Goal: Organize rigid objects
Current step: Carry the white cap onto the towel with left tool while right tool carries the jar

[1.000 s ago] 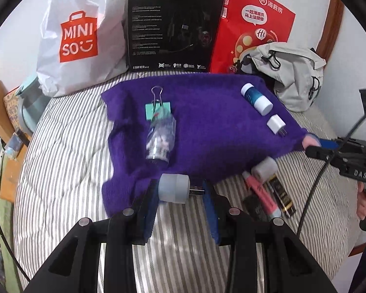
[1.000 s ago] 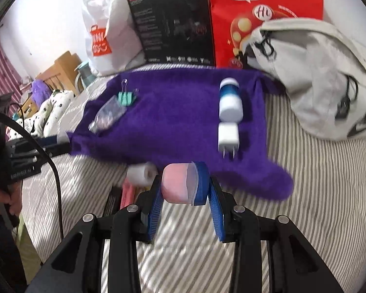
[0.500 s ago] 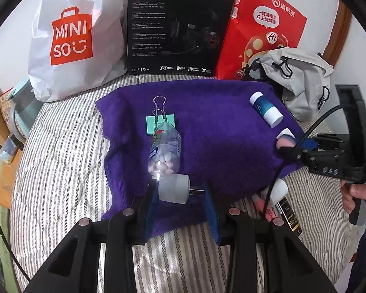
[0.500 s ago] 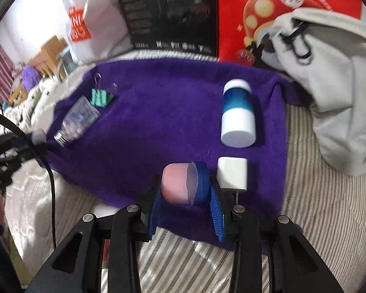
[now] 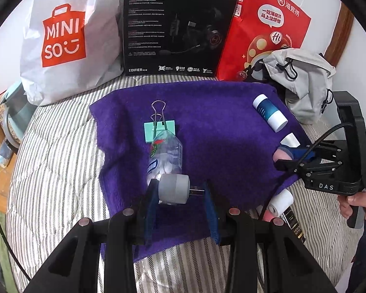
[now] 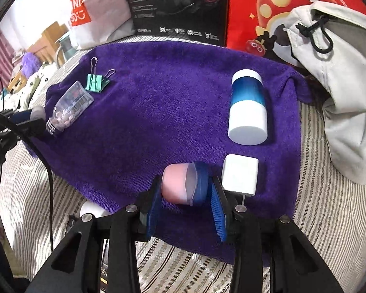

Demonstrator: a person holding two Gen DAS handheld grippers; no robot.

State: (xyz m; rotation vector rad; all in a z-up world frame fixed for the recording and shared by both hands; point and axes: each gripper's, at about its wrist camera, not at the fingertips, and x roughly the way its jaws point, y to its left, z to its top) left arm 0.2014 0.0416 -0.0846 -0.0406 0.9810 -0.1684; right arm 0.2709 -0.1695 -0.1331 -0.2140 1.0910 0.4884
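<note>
A purple towel (image 5: 219,127) (image 6: 158,102) lies on the striped bed. On it are a green binder clip (image 5: 159,130), a clear pill bottle (image 5: 166,156), a blue and white bottle (image 6: 247,107) and a white charger (image 6: 240,174). My left gripper (image 5: 180,195) is shut on a grey USB adapter (image 5: 174,189), held over the towel's near edge just below the pill bottle's neck. My right gripper (image 6: 185,195) is shut on a pink container with a blue cap (image 6: 183,185), low over the towel and just left of the charger.
A white Miniso bag (image 5: 61,44), a black headset box (image 5: 178,24), a red paper bag (image 5: 268,31) and a grey fabric bag (image 5: 305,83) line the far side. A white roll (image 5: 280,201) and a black and gold item (image 5: 292,222) lie off the towel.
Both grippers moved forward from the bare bedding onto the towel with their objects. The left one came up to the pill bottle, the right one beside the white charger.
</note>
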